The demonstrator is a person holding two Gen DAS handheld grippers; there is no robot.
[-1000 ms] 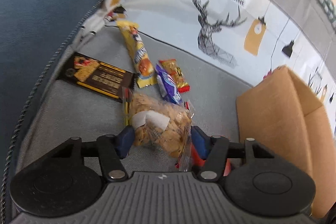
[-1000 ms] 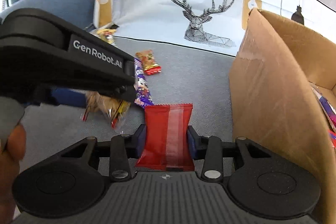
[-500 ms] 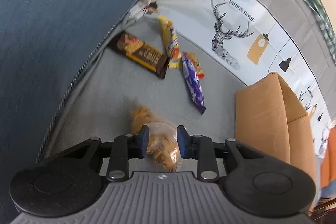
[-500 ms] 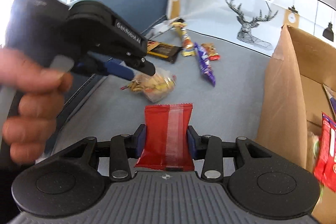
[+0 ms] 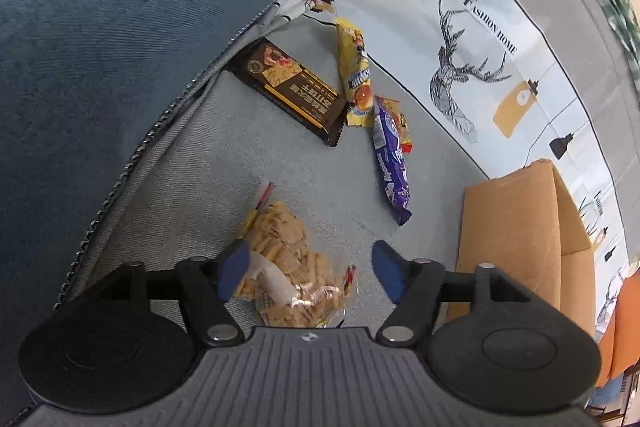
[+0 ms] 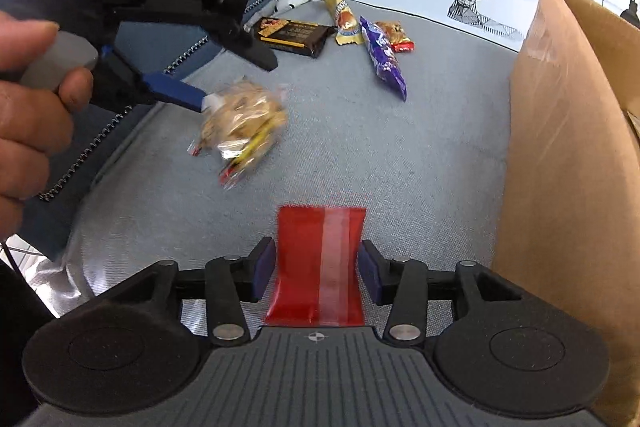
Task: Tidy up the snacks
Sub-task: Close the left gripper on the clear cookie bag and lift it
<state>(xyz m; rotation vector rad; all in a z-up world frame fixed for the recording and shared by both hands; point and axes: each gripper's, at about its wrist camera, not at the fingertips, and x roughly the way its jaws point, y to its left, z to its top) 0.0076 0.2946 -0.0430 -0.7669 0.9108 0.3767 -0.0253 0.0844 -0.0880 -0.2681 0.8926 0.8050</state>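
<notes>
Black plastic left gripper (image 5: pixel 310 273) w/ blue pads, silver screws, white logo, right gripper (image 6: pixel 316 273) same

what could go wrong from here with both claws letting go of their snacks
1. The left claw is opening: the clear cracker bag, touching only one pad, looks to be dropping onto the grey cushion, well short of the cardboard box.
2. The right claw is opening too, so the red packet may slip out beside the box rather than inside.
</notes>
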